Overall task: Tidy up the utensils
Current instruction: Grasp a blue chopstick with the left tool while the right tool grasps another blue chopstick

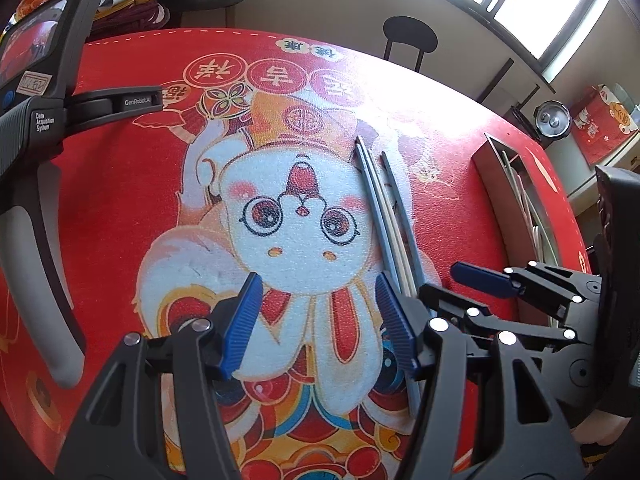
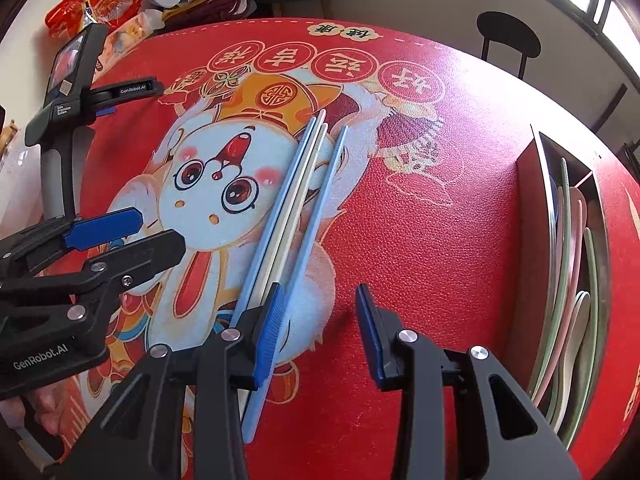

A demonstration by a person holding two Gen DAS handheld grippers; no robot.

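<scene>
Several chopsticks, pale blue and white [image 2: 298,196], lie side by side on the red printed mat [image 2: 420,240]; they also show in the left wrist view [image 1: 384,208]. My left gripper [image 1: 316,320] is open and empty, its right finger close to the chopsticks' near ends. My right gripper [image 2: 320,332] is open and empty; its left finger stands over the near ends of the chopsticks. A metal utensil box [image 2: 540,152] at the right edge holds green, pink and white utensils [image 2: 568,280].
A third handheld gripper device [image 2: 68,92] rests at the mat's far left. Snack bags [image 2: 100,0] and clutter lie behind it. A black stool [image 2: 508,36] stands beyond the table. The utensil box also shows at the right of the left wrist view [image 1: 492,148].
</scene>
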